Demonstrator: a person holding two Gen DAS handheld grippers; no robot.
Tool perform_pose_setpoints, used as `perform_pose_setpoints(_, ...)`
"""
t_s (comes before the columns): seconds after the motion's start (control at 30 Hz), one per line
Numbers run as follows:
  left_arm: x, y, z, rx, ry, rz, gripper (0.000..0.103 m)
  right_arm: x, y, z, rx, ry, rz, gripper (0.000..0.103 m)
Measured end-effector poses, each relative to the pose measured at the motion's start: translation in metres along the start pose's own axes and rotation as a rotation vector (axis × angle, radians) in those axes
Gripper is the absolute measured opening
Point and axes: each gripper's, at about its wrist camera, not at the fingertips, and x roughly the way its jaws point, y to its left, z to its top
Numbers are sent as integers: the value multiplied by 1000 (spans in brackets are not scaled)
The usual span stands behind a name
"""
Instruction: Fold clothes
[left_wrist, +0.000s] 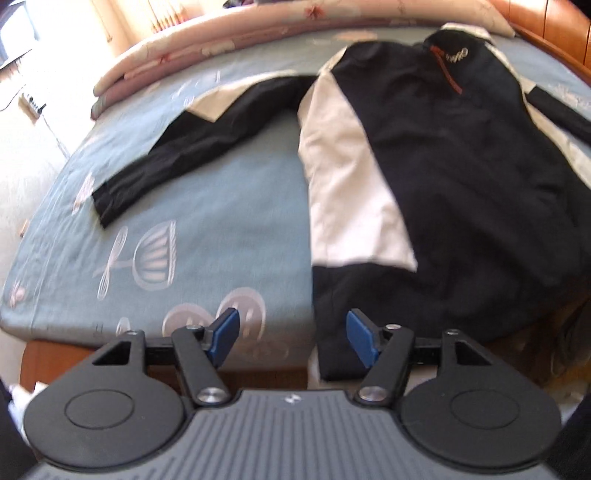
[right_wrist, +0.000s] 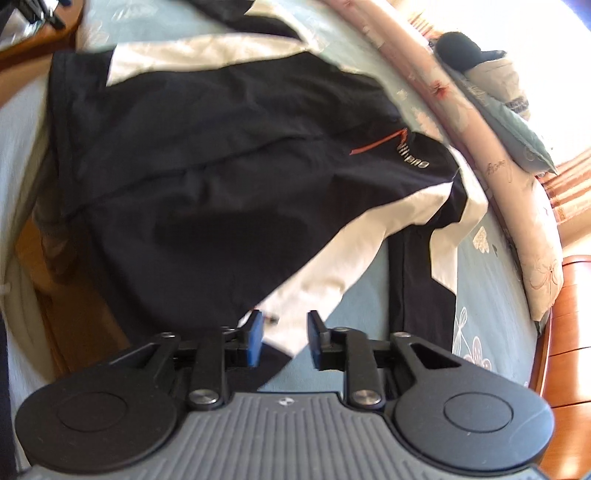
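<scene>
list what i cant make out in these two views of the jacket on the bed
- Jacket hem, left wrist view: the left gripper covers part of the corner.
- Right sleeve cuff, right wrist view: the right gripper hides it.
- Chest logo: too blurred to read whole.
- Dark item past the quilt: too small and sun-glared to identify.
- Bed near side: cut off by the gripper body.

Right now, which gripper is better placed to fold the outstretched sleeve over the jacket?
Left, probably. The left gripper is open, beside the jacket, facing the spread sleeve. The right gripper sits at the opposite side.
</scene>
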Motion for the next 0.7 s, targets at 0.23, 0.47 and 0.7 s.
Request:
perform_pose_setpoints(0.23, 32, -26, 93, 3, -90, -150, 66, 29, -52, 21, 305, -52, 22, 55)
perform_pose_setpoints(0.47, 103, -66, 188, -113, -120, -312, 66, 105, -130, 10, 671, -76, 81, 55)
perform_pose_setpoints(0.7, 200, -113, 226, -256, -73, -339, 65, 197, -190, -36, 1179, -178, 331, 55)
